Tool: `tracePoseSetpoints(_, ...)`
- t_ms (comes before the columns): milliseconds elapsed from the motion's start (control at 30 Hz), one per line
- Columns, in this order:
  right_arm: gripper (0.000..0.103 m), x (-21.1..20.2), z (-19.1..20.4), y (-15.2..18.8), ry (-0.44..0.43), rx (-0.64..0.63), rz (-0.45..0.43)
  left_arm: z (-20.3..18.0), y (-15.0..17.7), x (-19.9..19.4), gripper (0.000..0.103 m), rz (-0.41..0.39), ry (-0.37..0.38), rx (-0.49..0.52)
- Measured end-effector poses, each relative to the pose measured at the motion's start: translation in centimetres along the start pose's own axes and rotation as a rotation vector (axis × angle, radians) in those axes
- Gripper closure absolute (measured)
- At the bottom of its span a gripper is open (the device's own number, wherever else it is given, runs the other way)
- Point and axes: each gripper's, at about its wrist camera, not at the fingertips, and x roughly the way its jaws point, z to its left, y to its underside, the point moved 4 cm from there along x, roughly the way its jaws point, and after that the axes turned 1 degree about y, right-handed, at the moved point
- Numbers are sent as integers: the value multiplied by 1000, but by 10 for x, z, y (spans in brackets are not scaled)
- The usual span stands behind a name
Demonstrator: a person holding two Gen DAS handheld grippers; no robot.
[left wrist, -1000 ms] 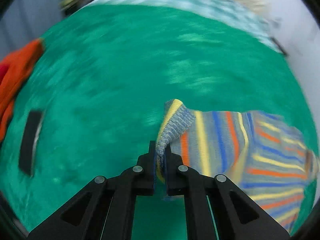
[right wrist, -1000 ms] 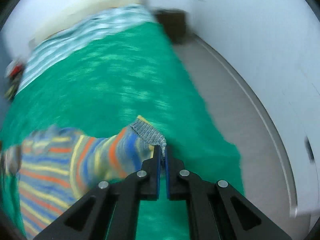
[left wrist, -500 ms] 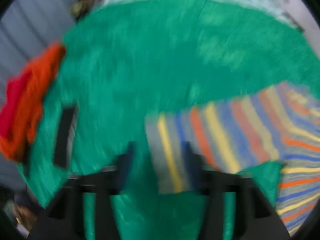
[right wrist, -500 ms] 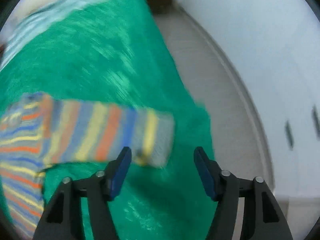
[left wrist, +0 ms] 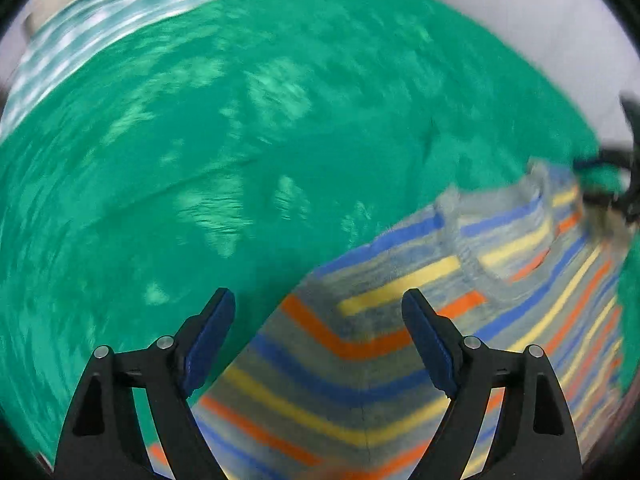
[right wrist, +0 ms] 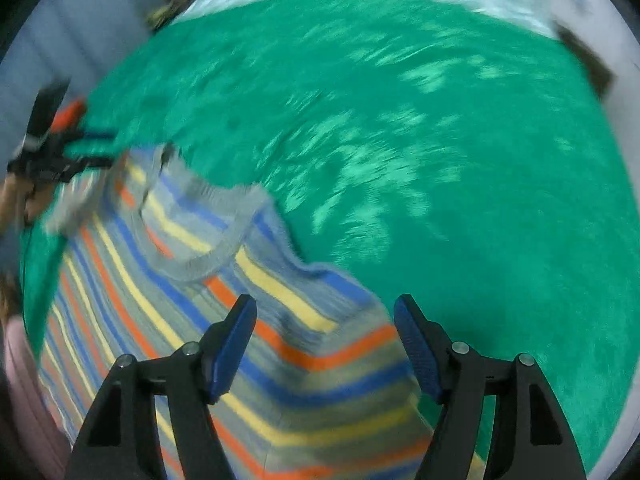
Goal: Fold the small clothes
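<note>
Hovering over the striped sweater (left wrist: 400,360), I have my left claw (left wrist: 318,340) pointing steeply down with its jaws opening wide, the knit lying under the gap but not pinched; nothing is held. My right claw (right wrist: 324,344) is the same: jaws opening, the sweater's shoulder edge below and between them, pads clear of it. The sweater lies spread flat on the green blanket (left wrist: 240,140), its grey ribbed collar (right wrist: 208,268) toward the far side from my claws. I judge it light, soft and limp, a loose knit that will sag and stretch wherever I lift it and drag a little on the fuzzy blanket. The firmer places to pinch are the ribbed edges and the shoulder seams beside the collar, one per claw, so the fold stays even.
</note>
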Motion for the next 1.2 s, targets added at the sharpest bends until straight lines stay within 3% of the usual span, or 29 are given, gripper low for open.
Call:
tracePoseSetpoints(67, 32, 13, -4, -1, 26, -19, 25, -11, 6, 26, 11, 95, -9, 84)
tracePoseSetpoints(133, 38, 21, -11, 3, 19, -5, 35, -17, 10, 31, 8, 86, -27, 134)
tracePoseSetpoints(167, 64, 20, -14, 7, 13, -19, 29, -17, 10, 29, 11, 84, -24, 128)
tracePoseSetpoints(200, 85, 17, -14, 7, 25, -37, 25, -15, 9, 28, 32, 79, -16, 109)
tracePoseSetpoints(233, 95, 15, -14, 7, 44, -49, 23, -14, 10, 23, 48, 61, -7, 92)
tracePoseSetpoints(267, 95, 12, -11, 7, 68, -63, 14, -13, 10, 16, 93, 33, -41, 84)
tracePoseSetpoints(400, 95, -10, 10, 9, 223, -160, -61, -14, 14, -7, 98, -79, -169, 68)
tracePoseSetpoints(600, 96, -27, 20, -9, 370, -139, -199, 16, 7, -26, 98, -202, -267, -74)
tracePoseSetpoints(700, 96, 5, 12, -37, 405, -69, -190, 37, 0, -9, 98, -195, -327, -154)
tracePoseSetpoints(767, 95, 31, 5, -48, 405, -14, -164, 42, -2, 14, 96, -147, -337, -182)
tracePoseSetpoints(800, 94, 37, 1, -47, 385, 11, -148, 40, -1, 22, 88, -136, -344, -188)
tracePoseSetpoints(833, 86, 41, -5, -46, 359, 49, -133, 38, -1, 22, 86, -139, -360, -187)
tracePoseSetpoints(900, 51, 30, -15, -42, 330, 116, -153, 36, 3, 12, 39, -144, -363, -197)
tracePoseSetpoints(933, 41, 11, -23, -35, 313, 141, -175, 36, 8, -2, 32, -173, -358, -202)
tracePoseSetpoints(1033, 39, -47, -48, 0, 330, 190, -255, 35, 33, -43, 30, -236, -344, -208)
tracePoseSetpoints(1100, 36, -96, -76, 49, 341, 274, -308, 34, 55, -66, 29, -250, -316, -221)
tracePoseSetpoints(1200, 33, -145, -109, 140, 359, 388, -304, 22, 99, -99, 21, -272, -285, -240)
